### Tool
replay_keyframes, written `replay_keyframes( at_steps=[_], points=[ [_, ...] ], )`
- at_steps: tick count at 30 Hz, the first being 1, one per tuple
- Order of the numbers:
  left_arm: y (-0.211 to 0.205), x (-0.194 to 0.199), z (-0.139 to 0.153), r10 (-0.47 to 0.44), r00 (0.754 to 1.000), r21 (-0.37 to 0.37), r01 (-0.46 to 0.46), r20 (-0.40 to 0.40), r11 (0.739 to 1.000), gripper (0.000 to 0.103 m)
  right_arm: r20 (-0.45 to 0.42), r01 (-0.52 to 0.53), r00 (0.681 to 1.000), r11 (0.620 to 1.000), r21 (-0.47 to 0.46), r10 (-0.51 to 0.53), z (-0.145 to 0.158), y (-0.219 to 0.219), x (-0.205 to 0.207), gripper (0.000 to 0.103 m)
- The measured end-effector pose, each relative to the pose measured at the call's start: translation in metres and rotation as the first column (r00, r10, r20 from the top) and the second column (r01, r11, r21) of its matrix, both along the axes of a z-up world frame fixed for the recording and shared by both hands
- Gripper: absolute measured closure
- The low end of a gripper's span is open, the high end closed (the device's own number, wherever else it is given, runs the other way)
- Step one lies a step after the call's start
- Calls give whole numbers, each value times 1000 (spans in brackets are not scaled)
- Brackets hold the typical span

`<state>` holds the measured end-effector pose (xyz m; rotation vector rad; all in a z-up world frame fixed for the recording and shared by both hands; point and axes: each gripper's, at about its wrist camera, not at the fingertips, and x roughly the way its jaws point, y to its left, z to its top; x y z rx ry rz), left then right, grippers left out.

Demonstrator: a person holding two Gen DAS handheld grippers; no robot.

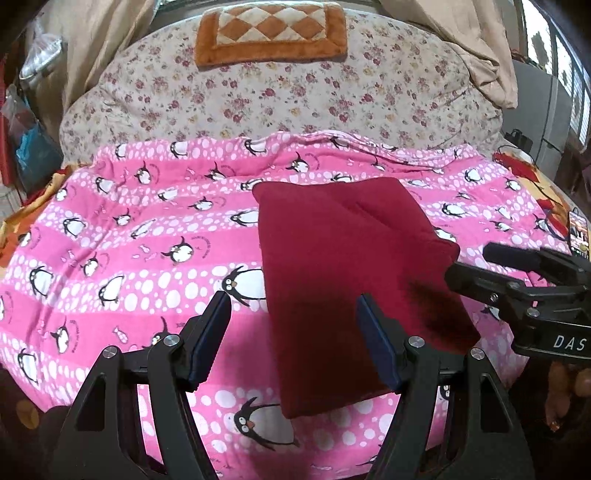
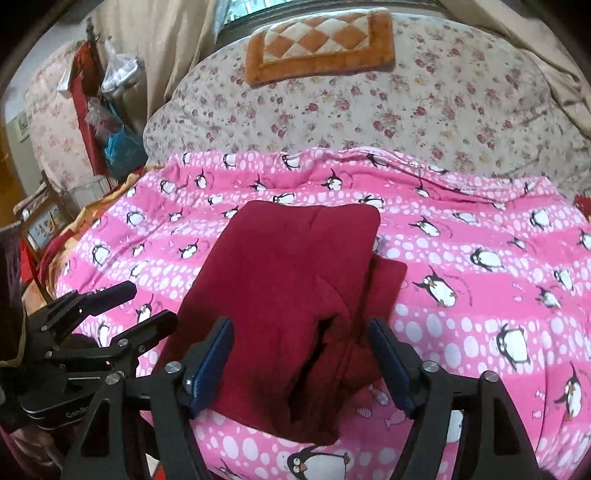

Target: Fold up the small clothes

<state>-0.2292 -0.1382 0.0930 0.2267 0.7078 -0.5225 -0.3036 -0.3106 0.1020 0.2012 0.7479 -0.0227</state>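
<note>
A dark red garment (image 1: 332, 266) lies folded into a rough rectangle on the pink penguin blanket (image 1: 110, 240). My left gripper (image 1: 293, 306) hovers over its near left edge, open, with nothing between the blue pads. My right gripper (image 1: 472, 264) reaches in from the right beside the garment's right edge. In the right wrist view the garment (image 2: 288, 266) shows a layered fold with a dark gap near the front. My right gripper (image 2: 299, 325) stands open above that near end, its pads clear of the cloth. The left gripper (image 2: 147, 304) is at the left, just off the garment.
A floral duvet (image 1: 295, 92) is heaped behind the blanket, with an orange checkered cushion (image 1: 271, 31) on top. A phone (image 1: 578, 232) lies at the bed's right edge. Bags hang at the left (image 2: 118, 144). Beige curtains hang at the back.
</note>
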Motion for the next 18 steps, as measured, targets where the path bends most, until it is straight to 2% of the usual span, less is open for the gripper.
replay_keyframes(
  at_steps=[3,10,18],
  points=[
    [5,-6,5,12,1000,-22,-12,27,1000,32,-8,20,1000,999,25,-20,-1,-2,-4,26],
    [11,-16,12,25,997,-10,-24,72,1000,32,-9,47,999,999,11,-47,1,5,-11,26],
    [32,-5,14,81,996,-46,-79,40,996,32,16,74,997,996,-42,-73,10,6,-15,26]
  ],
)
